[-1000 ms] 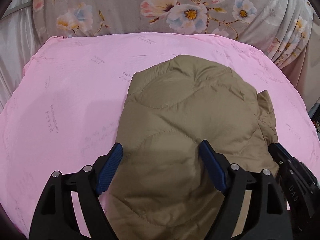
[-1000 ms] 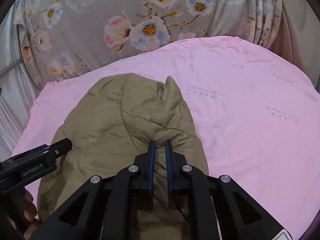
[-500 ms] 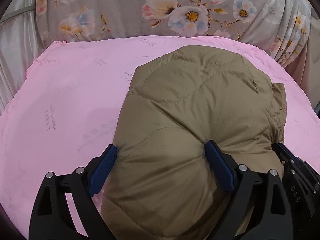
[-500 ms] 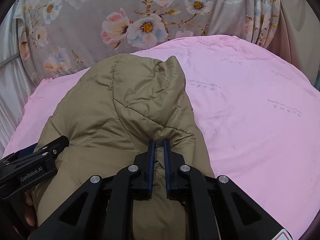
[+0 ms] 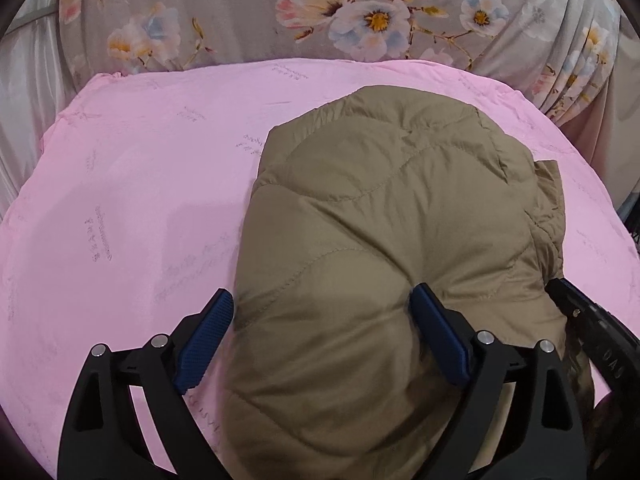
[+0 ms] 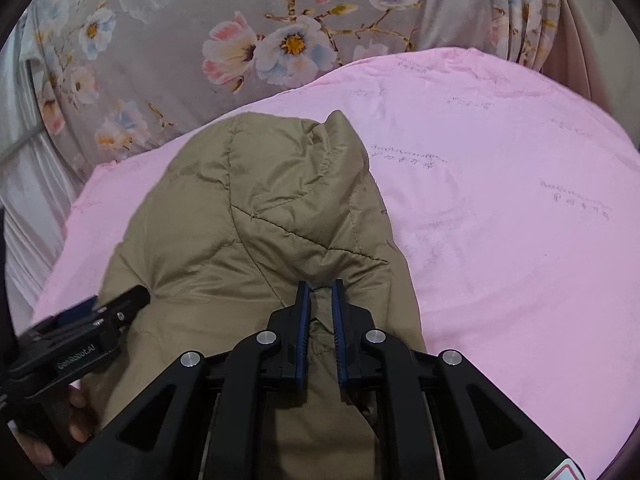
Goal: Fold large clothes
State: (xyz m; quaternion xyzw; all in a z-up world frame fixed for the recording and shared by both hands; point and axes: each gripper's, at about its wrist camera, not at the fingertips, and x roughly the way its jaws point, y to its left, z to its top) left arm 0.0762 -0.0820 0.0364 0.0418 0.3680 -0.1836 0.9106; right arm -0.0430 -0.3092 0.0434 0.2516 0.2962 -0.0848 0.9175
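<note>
A khaki quilted jacket [image 5: 380, 240] lies folded in a thick bundle on the pink bedsheet [image 5: 140, 200]. My left gripper [image 5: 322, 320] is open wide astride the bundle's near end. Its left pad [image 5: 208, 328] stands at the jacket's edge and its right pad [image 5: 438, 336] rests on the fabric. My right gripper [image 6: 320, 304] sits over the jacket [image 6: 260, 200] at its right edge. Its jaws are opening, and a narrow ridge of fabric still stands pinched between the pads. The left gripper [image 6: 100, 320] shows in the right wrist view, with a hand [image 6: 76, 404] under it.
A grey floral cover [image 5: 360, 12] hangs behind the bed along the far edge of the sheet. A pale curtain [image 6: 24, 184] is at the far left. Bare pink sheet [image 6: 520, 220] spreads right of the jacket, and more of it lies left of the jacket.
The jacket bundle now reaches further toward the far edge of the sheet in both views. My left fingers stand a little wider apart. The gap between the right pads has widened slightly.
</note>
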